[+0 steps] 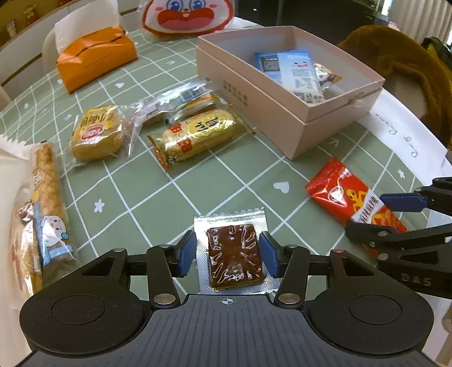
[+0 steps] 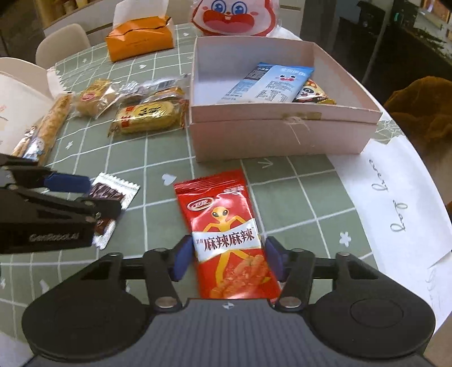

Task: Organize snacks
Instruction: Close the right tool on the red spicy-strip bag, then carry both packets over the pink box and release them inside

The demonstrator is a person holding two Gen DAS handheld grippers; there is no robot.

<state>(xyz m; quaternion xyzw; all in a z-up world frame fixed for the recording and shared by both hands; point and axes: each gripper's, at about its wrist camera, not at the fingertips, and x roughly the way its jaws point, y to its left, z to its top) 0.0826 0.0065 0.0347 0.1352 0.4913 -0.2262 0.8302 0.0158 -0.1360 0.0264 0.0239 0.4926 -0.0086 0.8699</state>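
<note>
My left gripper (image 1: pixel 227 254) is open, its blue pads on either side of a brown snack in clear foil wrap (image 1: pixel 234 255) lying on the table; the pads stand a little apart from it. My right gripper (image 2: pixel 228 258) is open around a red spicy snack packet (image 2: pixel 226 234), pads close to its sides. The red packet also shows in the left wrist view (image 1: pixel 347 194). A pink open box (image 2: pixel 282 135) holds blue packets (image 2: pixel 276 84) and a small dark packet (image 2: pixel 313 94).
On the green checked tablecloth (image 1: pixel 175 194) lie yellow cake packets (image 1: pixel 195 135) (image 1: pixel 96 132), a clear-wrapped packet (image 1: pixel 180 98), and a long stick snack (image 1: pixel 48 203). An orange tissue box (image 1: pixel 96 60) and a cartoon bag (image 1: pixel 186 17) stand behind. A white paper (image 2: pixel 389 203) lies to the right.
</note>
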